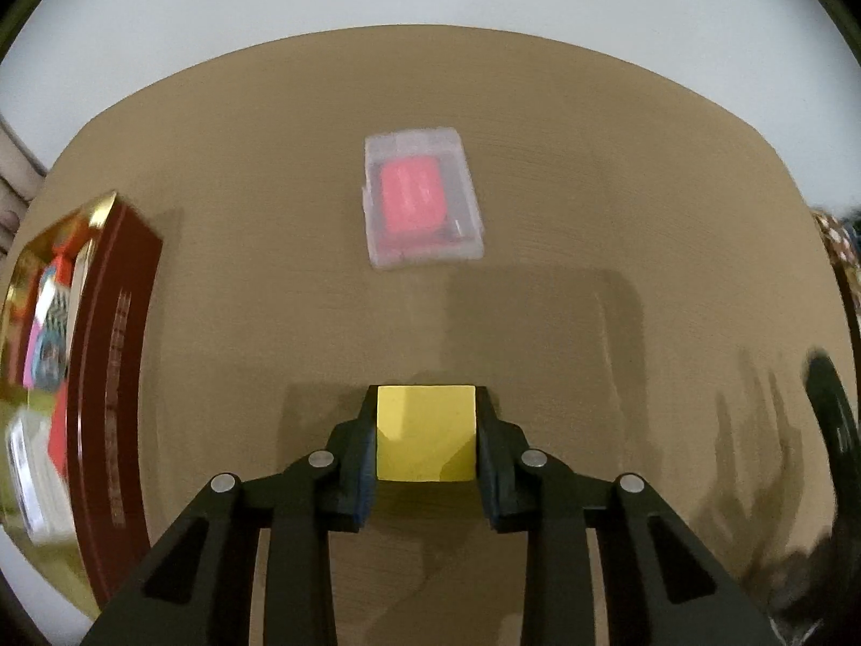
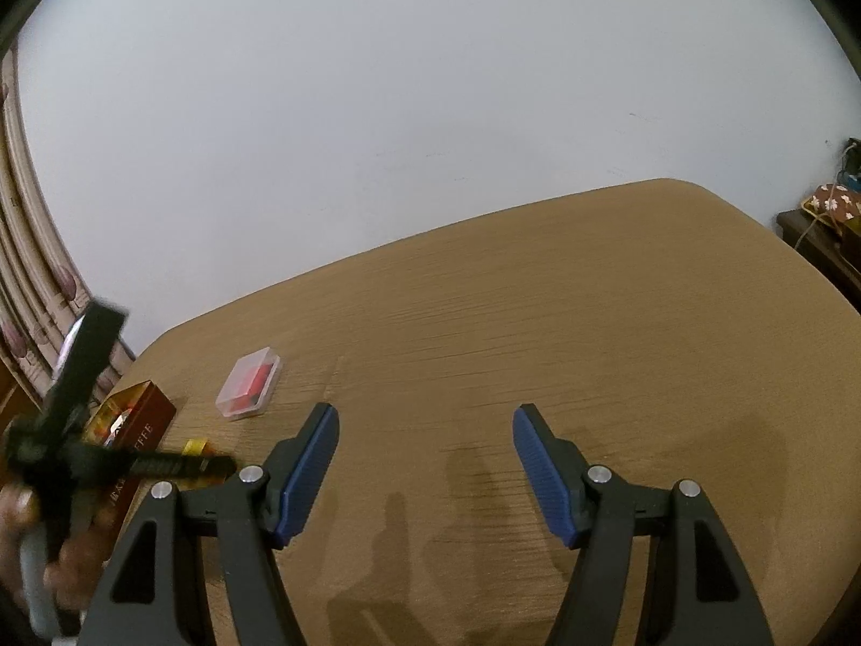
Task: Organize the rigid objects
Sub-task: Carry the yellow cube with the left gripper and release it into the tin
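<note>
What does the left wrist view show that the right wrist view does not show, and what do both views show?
Only the left wrist view: the left gripper shut on a yellow block, seen square-on, and the coloured items inside the open red box.

Only the right wrist view: the right gripper, open and empty over the table, a curtain at the left, and furniture with a floral cloth at the right.

Both: the wooden table, the white wall, the red box, and the clear case with a red insert.

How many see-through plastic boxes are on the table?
1. The clear plastic box with something red inside lies flat on the wooden table, beyond the yellow block, right of the dark red box. More could be hidden off-camera.
</note>
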Motion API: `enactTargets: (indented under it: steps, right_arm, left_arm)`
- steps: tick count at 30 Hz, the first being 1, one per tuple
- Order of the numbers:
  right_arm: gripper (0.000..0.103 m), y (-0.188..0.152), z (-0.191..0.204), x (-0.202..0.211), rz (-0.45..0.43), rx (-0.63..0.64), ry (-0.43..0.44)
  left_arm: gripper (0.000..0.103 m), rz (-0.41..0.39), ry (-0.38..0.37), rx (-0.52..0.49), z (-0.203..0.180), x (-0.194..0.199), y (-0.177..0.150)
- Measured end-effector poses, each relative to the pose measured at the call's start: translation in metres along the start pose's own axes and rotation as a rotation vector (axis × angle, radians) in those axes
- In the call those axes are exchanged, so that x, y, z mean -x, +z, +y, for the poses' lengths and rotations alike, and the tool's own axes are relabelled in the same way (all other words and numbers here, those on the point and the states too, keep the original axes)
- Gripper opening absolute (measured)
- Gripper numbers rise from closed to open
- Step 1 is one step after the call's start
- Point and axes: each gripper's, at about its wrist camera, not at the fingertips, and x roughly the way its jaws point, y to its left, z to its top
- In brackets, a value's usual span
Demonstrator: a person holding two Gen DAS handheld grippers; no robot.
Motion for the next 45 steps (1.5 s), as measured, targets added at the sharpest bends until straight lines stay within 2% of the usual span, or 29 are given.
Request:
enactTargets:
  steps: [4, 7, 12, 16, 18, 19, 21, 24, 37, 41, 45]
  right_arm:
    - [0.069, 0.000, 0.002, -0.005, 0.012, -0.003, -0.009]
    - [0.069, -0.001, 0.004, -0.010, 0.026, -0.006, -0.021]
    - [0.069, 0.001, 0.011, -0.023, 0.051, -0.003, -0.045]
    - [0.069, -0.003, 0.016, -0.029, 0.064, 0.003, -0.058]
    - [0.069, -0.004, 0.019, -0.034, 0.077, 0.004, -0.068]
    - [0.069, -0.004, 0.020, -0.035, 0.081, 0.005, -0.070]
    - [0.069, -0.003, 0.019, -0.038, 0.092, 0.006, -0.077]
    - [0.069, -0.004, 0.021, -0.043, 0.105, 0.009, -0.085]
    - [0.069, -0.006, 0.021, -0.050, 0.140, 0.016, -0.107]
    - [0.069, -0.006, 0.023, -0.054, 0.148, 0.018, -0.114]
    - [0.069, -0.006, 0.024, -0.056, 0.159, 0.022, -0.122]
  left_arm:
    - [0.027, -0.002, -0.037, -0.010, 0.017, 0.028, -0.024]
    - [0.027, -0.019, -0.041, -0.001, 0.052, 0.063, -0.030]
    - [0.027, -0.020, 0.013, 0.112, 0.147, 0.111, -0.036]
    - [0.027, 0.007, 0.068, 0.161, 0.205, 0.116, -0.034]
    - [0.027, 0.021, 0.067, 0.165, 0.209, 0.111, -0.035]
    - [0.027, 0.025, 0.064, 0.151, 0.209, 0.105, -0.049]
    - [0.027, 0.040, 0.061, 0.147, 0.206, 0.092, -0.046]
    - [0.027, 0.063, -0.008, 0.151, 0.211, 0.081, -0.047]
    - [0.027, 0.174, -0.154, 0.178, 0.209, 0.029, -0.059]
    - [0.027, 0.132, -0.123, 0.134, 0.206, 0.025, -0.056]
    - [0.027, 0.101, -0.129, 0.079, 0.206, 0.022, -0.047]
